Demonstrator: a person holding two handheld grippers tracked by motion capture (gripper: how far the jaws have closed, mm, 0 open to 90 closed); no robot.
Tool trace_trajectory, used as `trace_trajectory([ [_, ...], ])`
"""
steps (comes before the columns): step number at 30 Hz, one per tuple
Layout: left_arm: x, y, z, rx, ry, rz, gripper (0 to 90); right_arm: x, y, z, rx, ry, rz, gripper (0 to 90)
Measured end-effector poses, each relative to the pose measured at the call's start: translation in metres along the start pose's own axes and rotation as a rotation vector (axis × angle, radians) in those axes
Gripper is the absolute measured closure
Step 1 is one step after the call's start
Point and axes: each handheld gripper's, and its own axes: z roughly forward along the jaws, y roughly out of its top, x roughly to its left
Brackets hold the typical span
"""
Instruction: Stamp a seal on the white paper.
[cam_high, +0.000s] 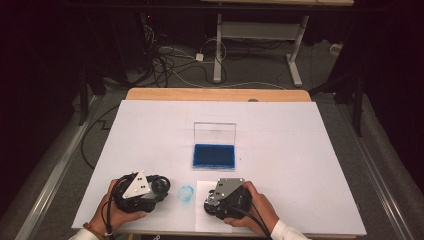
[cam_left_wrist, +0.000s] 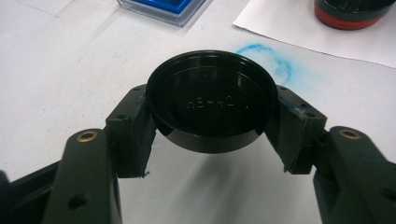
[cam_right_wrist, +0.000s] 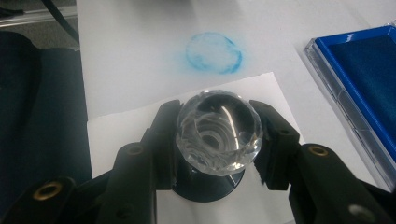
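**Cap in one grip, stamp in the other, ink pad open beyond**

Over on the left, the left gripper (cam_high: 159, 186) sits low near the front edge of the white table sheet (cam_high: 300, 150), closed firmly on a round black cap (cam_left_wrist: 211, 100). Its jaws press the cap's rim from both sides, and the cap hangs just clear of the sheet, hollow side up. Faint raised lettering inside it is too blurred to read.

Just beyond the cap, between the two grippers, lies a smudged blue ink ring (cam_high: 186, 193) on the sheet. Farther back stands the blue ink pad (cam_high: 214, 155), its clear lid raised upright behind it.

To the right, the right gripper (cam_high: 210, 205) clamps a stamp with a clear faceted knob (cam_right_wrist: 218, 132), jaws tight against the knob's sides. The stamp's dark base rests on a separate slip of white paper (cam_right_wrist: 121, 130); the base is mostly hidden under the knob and jaws, so its printing face cannot be seen.
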Motion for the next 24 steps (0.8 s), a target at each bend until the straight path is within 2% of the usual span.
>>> trace_trajectory([
  [5, 0.0, 0.0, 0.0, 0.0, -0.001, -0.001, 36.5, 0.0, 0.0, 0.0, 0.0, 0.0, -0.001, 56.8],
  [9, 0.001, 0.0, -0.001, -0.005, 0.001, -0.003, 36.5, -0.003, 0.0, -0.003, -0.004, 0.01, 0.021, 56.8],
  [11, 0.001, 0.0, -0.001, -0.005, 0.003, -0.003, 36.5, -0.006, 0.001, -0.006, -0.02, 0.01, 0.03, 56.8],
  [13, 0.002, 0.0, -0.001, -0.006, 0.004, -0.006, 36.5, -0.01, 0.002, -0.014, -0.064, 0.011, 0.061, 56.8],
  [17, 0.002, 0.0, 0.0, -0.004, 0.005, -0.004, 36.5, -0.015, 0.007, -0.032, -0.129, -0.027, 0.067, 56.8],
  [24, 0.001, 0.001, 0.0, -0.002, 0.002, -0.003, 36.5, -0.024, 0.006, -0.05, -0.173, -0.068, 0.081, 56.7],
])
